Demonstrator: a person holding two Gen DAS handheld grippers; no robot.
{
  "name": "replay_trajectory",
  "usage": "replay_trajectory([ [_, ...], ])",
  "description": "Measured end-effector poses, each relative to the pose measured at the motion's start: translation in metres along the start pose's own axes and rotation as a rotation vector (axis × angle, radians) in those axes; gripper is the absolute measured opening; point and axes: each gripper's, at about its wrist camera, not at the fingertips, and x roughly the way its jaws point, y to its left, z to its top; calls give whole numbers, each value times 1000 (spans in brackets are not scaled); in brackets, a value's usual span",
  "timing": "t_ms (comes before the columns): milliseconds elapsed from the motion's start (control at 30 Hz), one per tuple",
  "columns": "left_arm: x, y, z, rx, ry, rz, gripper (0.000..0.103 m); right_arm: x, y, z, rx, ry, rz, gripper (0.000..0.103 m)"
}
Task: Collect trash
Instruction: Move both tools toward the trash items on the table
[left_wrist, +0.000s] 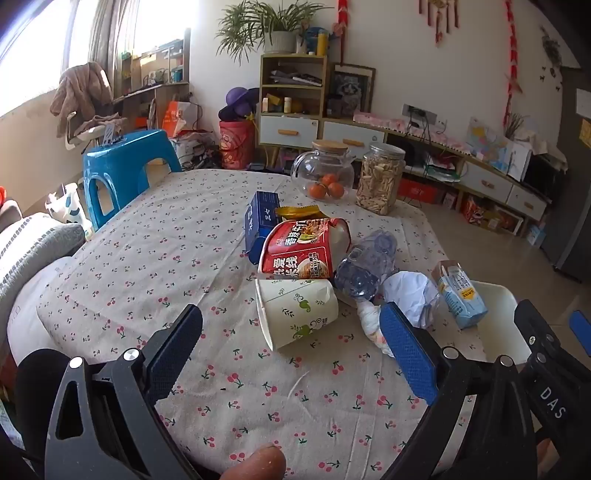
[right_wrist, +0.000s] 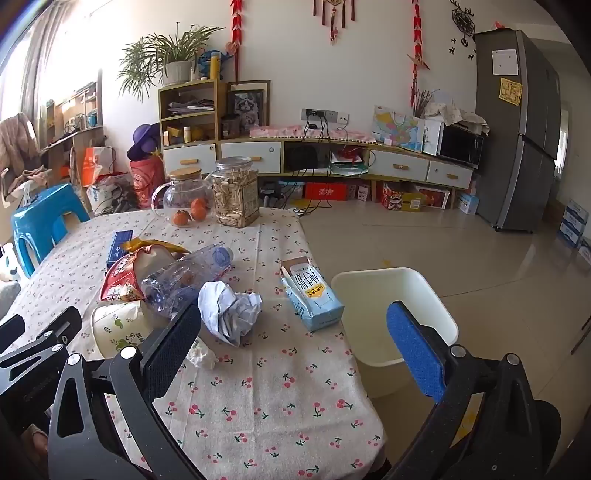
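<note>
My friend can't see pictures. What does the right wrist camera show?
The open right gripper hovers over a cherry-print tablecloth strewn with trash: a crumpled paper ball, a blue milk carton and a crushed plastic bottle. A white bin stands just past the table's edge.

We see the trash clustered mid-table. A paper cup (left_wrist: 299, 314) with green vines lies on its side, mouth toward 8 o'clock. At its 12 o'clock a red noodle tub (left_wrist: 303, 247) is tipped over against a blue box (left_wrist: 260, 221). A crushed clear bottle (left_wrist: 365, 264) lies at 2 o'clock, crumpled white paper (left_wrist: 410, 295) at 3 o'clock, then a pale blue milk carton (left_wrist: 460, 293), lying flat.
</note>
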Motion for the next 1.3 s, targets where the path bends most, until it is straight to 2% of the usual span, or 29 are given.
replay_trajectory([
  [700, 8, 5, -5, -14, 26, 6, 94, 12, 3, -10, -2, 53, 7, 96],
  [1300, 10, 3, -6, -14, 35, 12, 94, 14, 1, -11, 2, 60, 7, 96],
])
